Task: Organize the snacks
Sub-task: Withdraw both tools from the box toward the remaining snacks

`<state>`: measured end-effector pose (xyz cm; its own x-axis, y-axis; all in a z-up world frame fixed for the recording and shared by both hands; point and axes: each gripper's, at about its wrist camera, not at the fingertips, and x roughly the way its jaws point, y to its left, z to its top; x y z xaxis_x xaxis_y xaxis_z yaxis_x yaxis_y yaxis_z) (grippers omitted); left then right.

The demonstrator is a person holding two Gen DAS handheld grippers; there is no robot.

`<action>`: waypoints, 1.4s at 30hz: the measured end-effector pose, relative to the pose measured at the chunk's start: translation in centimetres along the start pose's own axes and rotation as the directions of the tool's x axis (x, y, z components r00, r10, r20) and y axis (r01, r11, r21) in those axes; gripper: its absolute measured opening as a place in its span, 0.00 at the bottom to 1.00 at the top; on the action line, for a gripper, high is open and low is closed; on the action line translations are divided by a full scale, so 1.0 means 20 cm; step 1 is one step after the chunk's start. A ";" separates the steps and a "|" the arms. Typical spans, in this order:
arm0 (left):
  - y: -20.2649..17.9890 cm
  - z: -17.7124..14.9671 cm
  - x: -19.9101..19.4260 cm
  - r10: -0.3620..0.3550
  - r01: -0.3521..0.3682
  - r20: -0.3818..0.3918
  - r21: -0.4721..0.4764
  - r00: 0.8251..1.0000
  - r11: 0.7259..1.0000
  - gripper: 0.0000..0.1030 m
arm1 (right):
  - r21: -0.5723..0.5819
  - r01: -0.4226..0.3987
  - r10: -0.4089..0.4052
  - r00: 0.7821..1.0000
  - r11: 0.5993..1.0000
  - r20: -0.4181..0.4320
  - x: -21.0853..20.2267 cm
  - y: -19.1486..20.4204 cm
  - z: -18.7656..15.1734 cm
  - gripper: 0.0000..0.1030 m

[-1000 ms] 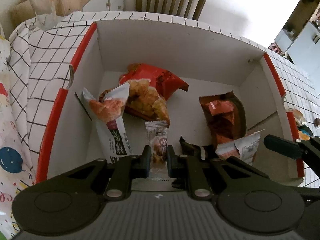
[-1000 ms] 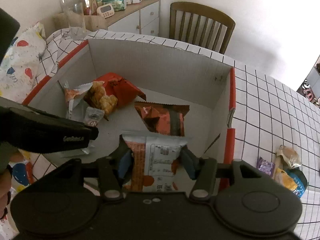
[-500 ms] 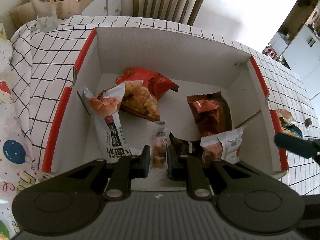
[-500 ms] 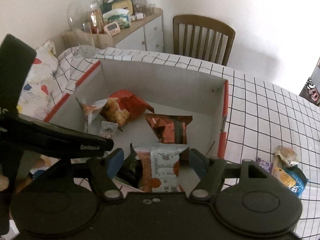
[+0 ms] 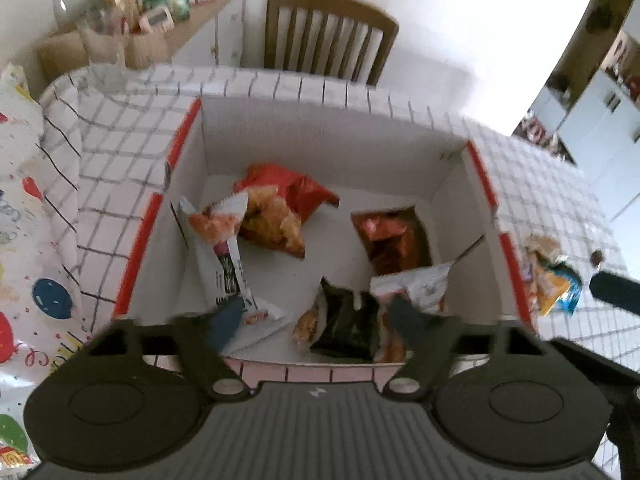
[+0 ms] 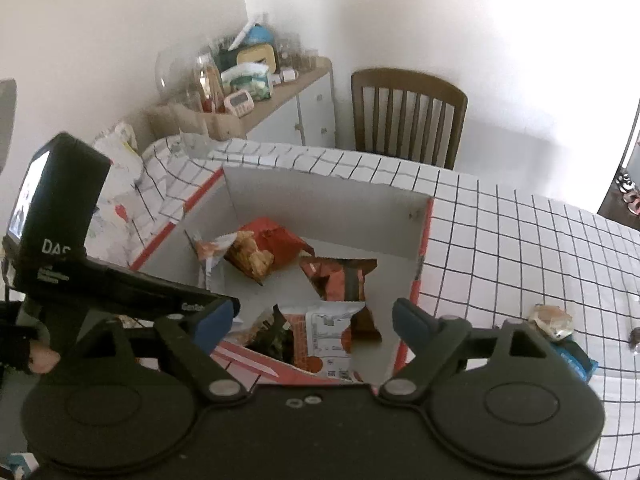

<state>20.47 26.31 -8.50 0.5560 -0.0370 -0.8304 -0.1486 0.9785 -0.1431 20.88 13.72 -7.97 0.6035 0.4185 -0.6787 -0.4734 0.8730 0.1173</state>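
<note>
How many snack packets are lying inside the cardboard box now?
6: red bag at back, white packet left, brown packet right, dark packet, orange-white packet and small packet near front. Others may be hidden.

White cardboard box with red rim [image 5: 436, 184] mid-frame, open-topped, snack packets lying loose inside: red bag [image 5: 296, 192] upper left, brown packet [image 5: 392, 236] right, black packet [image 5: 344, 320] at the near wall.
</note>
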 end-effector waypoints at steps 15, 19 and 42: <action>-0.40 -0.07 -0.30 -0.104 0.092 0.125 0.095 0.987 0.991 0.84 | 0.052 0.002 -0.007 0.996 0.999 0.092 -0.39 -0.30 -0.13 1.00; -0.55 -0.10 -0.31 -0.141 0.126 0.136 0.112 0.981 0.986 0.98 | 0.052 0.027 -0.033 0.993 0.998 0.115 -0.49 -0.43 -0.19 1.00; -1.32 -0.18 0.17 -0.077 0.070 0.040 0.166 0.996 0.984 0.98 | 0.177 0.231 -0.243 0.969 0.957 0.045 -0.61 -1.41 -0.49 1.00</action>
<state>23.43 -0.47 -9.53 0.5983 -0.1044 -0.7945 0.0284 0.9936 -0.1091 20.53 -18.45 -10.14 0.7287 0.2051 -0.6535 -0.1999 0.9763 0.0835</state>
